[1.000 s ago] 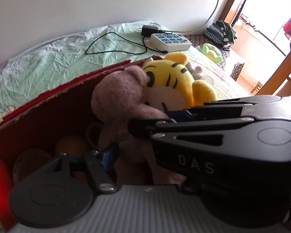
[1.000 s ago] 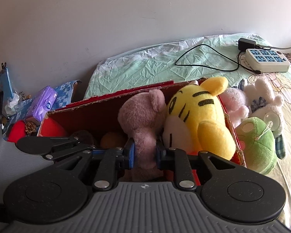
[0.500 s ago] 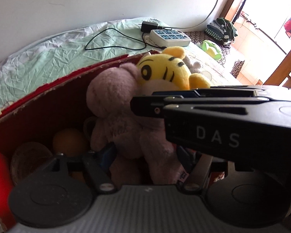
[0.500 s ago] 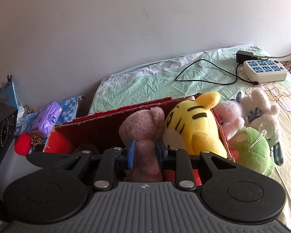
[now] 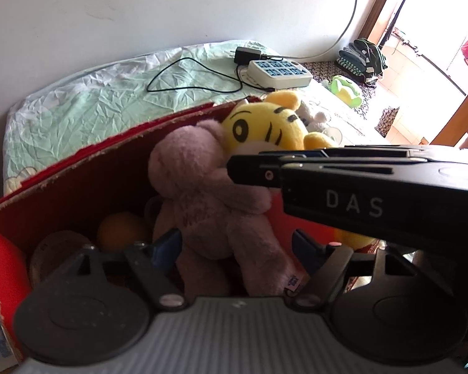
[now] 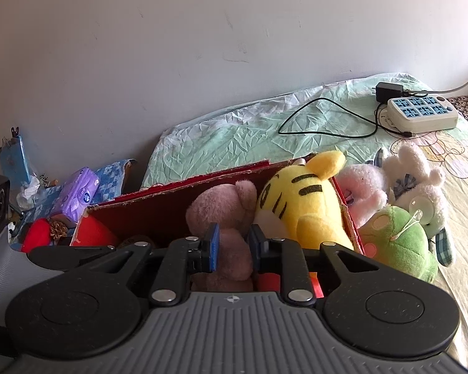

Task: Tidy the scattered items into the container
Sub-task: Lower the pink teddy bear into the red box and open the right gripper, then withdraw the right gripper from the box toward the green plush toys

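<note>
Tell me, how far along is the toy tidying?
Done: the yellow tiger sits in the red box. In hand: the right tongs pinch the brown bear over it. Left: the pink plush, white bunny and green frog lie outside.

The letters "DAS" stand in pale capitals on the black side of the right tool (image 5: 352, 202), which reaches across the left wrist view. A small blue-printed tag (image 5: 293, 281) on the leg of the pink teddy bear (image 5: 209, 199) is too small to read, as is the round mark on the purple packet (image 6: 79, 194).
</note>
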Demonstrator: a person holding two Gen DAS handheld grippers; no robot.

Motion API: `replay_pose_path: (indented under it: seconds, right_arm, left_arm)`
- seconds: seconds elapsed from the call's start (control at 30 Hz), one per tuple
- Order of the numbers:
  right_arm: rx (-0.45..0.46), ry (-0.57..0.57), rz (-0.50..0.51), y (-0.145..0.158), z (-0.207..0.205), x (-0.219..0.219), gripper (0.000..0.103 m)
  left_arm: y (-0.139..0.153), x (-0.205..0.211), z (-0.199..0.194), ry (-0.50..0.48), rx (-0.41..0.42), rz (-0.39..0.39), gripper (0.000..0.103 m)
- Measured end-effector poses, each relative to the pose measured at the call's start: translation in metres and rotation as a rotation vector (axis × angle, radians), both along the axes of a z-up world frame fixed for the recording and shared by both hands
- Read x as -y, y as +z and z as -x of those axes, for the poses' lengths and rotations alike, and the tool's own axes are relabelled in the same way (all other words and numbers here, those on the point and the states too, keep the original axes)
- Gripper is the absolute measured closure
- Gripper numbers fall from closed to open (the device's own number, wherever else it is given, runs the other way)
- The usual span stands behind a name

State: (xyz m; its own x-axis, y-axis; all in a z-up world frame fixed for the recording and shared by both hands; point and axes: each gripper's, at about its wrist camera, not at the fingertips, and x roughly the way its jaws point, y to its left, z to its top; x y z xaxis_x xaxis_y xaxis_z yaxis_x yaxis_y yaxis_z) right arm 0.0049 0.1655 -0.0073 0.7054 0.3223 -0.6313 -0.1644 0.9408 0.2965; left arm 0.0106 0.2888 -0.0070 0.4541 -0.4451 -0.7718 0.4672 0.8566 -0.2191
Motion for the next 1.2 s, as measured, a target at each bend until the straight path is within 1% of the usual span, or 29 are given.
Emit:
replay_pose_path:
  seconds: [0.13, 0.23, 0.4, 0.6, 0.83, 1.07, 1.2]
  right_arm:
    - [0.02, 0.004, 0.013, 0.004, 0.004, -0.001, 0.079]
    - [0.016, 0.003, 0.026, 0.005, 0.006, -0.001, 0.079]
    - [0.011, -0.001, 0.031, 0.005, 0.011, 0.003, 0.079]
    - [0.014, -0.004, 0.037, 0.007, 0.019, 0.005, 0.079]
    - [0.026, -0.015, 0.041, 0.011, 0.03, 0.011, 0.079]
    - [0.035, -0.024, 0.032, 0.014, 0.042, 0.019, 0.079]
    - [0.044, -0.032, 0.026, 0.016, 0.05, 0.025, 0.079]
  left_arm:
    - [0.004, -0.003, 0.002, 0.03, 0.019, -0.002, 0.024]
    - [0.005, -0.005, 0.002, 0.067, 0.026, -0.007, 0.023]
    - [0.006, -0.005, 0.007, 0.127, 0.033, -0.034, 0.021]
    - [0.006, -0.002, 0.013, 0.181, 0.031, -0.075, 0.019]
    - [0.009, 0.0, 0.022, 0.24, 0.032, -0.105, 0.018]
    - [0.018, 0.007, 0.04, 0.287, 0.083, -0.156, 0.008]
    - [0.021, 0.011, 0.048, 0.299, 0.103, -0.172, 0.006]
